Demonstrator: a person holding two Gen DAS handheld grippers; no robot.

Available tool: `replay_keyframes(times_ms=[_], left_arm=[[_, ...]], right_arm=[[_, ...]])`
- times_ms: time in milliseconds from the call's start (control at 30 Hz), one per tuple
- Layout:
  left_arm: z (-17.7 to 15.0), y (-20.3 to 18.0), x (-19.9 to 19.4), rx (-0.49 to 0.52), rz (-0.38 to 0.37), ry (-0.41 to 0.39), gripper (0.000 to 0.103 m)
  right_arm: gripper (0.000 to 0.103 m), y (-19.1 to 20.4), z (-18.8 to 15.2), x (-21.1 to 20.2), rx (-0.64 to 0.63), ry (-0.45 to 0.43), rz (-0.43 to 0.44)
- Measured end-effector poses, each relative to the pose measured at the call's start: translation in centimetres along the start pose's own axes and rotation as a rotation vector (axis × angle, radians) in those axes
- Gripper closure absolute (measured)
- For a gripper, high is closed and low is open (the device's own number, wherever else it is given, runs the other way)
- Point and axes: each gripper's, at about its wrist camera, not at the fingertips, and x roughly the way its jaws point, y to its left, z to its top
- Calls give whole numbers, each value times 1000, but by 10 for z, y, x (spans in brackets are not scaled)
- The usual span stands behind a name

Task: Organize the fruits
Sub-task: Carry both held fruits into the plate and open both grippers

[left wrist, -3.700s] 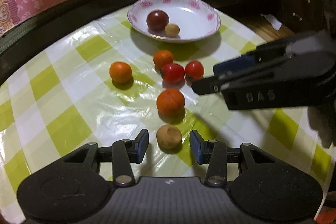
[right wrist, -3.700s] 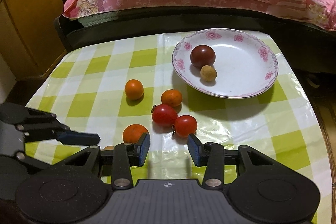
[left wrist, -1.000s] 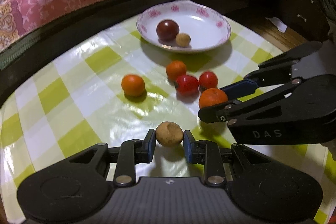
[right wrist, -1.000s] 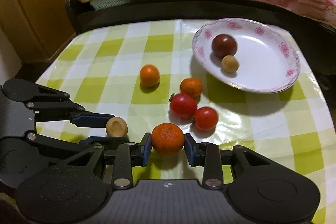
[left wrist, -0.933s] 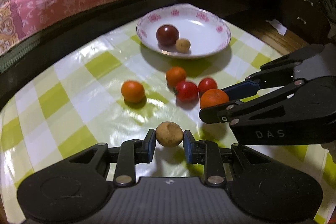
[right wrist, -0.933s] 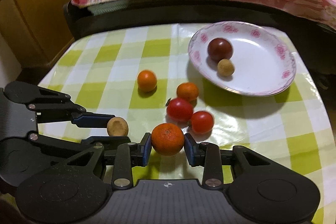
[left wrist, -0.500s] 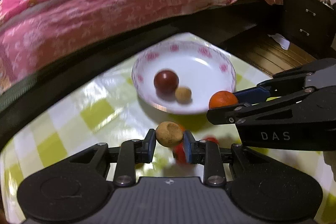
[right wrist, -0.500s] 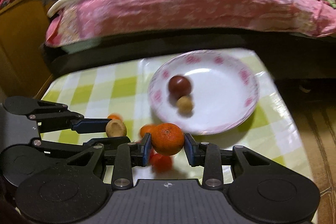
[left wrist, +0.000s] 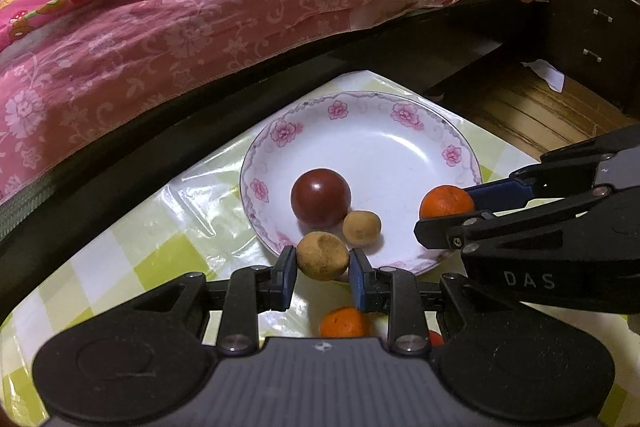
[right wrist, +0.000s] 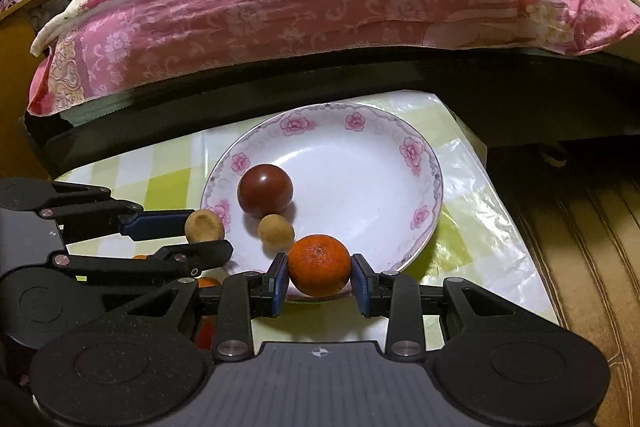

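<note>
Both loads hang at the near rim of the white flower-rimmed plate [left wrist: 452, 155]: left gripper [left wrist: 323, 269] pinching the tan fruit [left wrist: 322, 255], right gripper [right wrist: 320, 281] clamping the orange tangerine [right wrist: 319, 265] farther in.

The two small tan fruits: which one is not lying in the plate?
The tan fruit clamped in the left gripper, above the plate rim. The other tan fruit lies beside the dark red fruit.

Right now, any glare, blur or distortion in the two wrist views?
Left wrist view: sharp, no motion blur; glare on the plastic tablecloth left of the plate; fisheye bends the bed frame. Right wrist view: also sharp; glare streaks on the tablecloth right of the plate; dim warm light, dark vignetted corners.
</note>
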Motion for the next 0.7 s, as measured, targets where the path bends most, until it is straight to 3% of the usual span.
replay_keyframes(times_ms=[700], left_arm=[[9, -2, 15, 1, 5, 1, 65]], right_arm=[[70, -10, 6, 11, 19, -16, -22]])
